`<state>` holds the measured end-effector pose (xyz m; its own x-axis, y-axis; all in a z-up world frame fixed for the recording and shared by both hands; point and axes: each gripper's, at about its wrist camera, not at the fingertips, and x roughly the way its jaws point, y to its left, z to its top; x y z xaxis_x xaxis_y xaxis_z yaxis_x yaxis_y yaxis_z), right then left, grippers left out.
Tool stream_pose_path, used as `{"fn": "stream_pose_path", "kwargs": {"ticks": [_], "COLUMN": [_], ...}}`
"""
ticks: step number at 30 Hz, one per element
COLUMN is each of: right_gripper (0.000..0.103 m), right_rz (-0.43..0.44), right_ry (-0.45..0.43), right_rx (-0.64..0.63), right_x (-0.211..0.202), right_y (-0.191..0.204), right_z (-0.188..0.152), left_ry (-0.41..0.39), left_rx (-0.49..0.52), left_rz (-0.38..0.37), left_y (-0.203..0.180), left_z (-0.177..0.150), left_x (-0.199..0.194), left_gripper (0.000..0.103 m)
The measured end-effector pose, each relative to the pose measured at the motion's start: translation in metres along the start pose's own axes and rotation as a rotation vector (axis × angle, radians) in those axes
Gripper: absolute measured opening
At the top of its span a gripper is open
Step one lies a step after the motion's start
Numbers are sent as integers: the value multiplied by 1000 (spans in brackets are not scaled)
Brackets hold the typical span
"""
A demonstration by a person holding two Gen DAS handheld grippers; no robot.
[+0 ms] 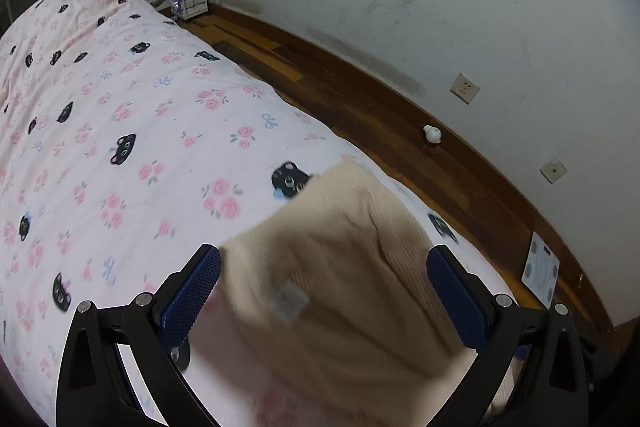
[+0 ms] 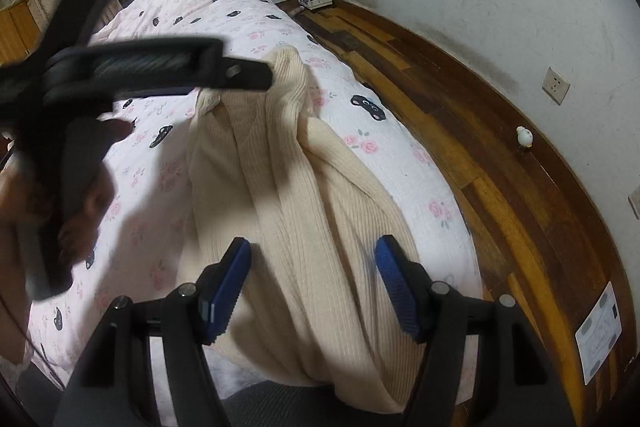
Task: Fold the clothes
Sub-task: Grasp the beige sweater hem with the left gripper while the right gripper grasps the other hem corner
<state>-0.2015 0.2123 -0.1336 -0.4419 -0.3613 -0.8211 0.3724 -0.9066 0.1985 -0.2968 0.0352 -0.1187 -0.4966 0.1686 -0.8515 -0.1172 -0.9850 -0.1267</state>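
cream sweater (image 2: 304,211) on bed (image 1: 120,107), both tongs apart

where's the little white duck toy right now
The small white duck-shaped toy sits on the dark wooden floor against the white wall, right of the bed, below the wall socket.

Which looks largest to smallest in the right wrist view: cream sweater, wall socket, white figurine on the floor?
1. cream sweater, though it lies nearest the camera
2. wall socket
3. white figurine

The last two look close in size.
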Motion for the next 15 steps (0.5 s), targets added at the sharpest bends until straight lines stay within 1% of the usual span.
{"fn": "stream_pose_path", "kwargs": {"ticks": [5, 6, 7, 8, 10, 13, 15], "right_gripper": [67, 67, 67, 67, 67, 67, 66], "right_rz": [-1, -2, -1, 0, 1, 1, -1], "right_ry": [-5, -6, -6, -5, -5, -7, -11], "right_rx": [-12, -14, -14, -14, -14, -14, -13], "right_x": [1, 1, 1, 1, 1, 0, -2], "right_y": [1, 1, 1, 1, 0, -1, 0], "right_z": [-2, -3, -3, -3, -3, -4, -4], "left_ry": [17, 11, 5, 0, -12, -29, -41], "left_rx": [-9, -12, -15, -18, -24, -33, -39], "left_rz": [24, 25, 27, 28, 30, 34, 36], "left_y": [-6, -5, -5, -4, -3, -1, 1], "left_z": [1, 1, 1, 1, 1, 1, 1], "left_x": [14, 12, 10, 8, 3, -3, -7], "left_gripper": [102, 99, 89, 69, 47, 24, 20]}}
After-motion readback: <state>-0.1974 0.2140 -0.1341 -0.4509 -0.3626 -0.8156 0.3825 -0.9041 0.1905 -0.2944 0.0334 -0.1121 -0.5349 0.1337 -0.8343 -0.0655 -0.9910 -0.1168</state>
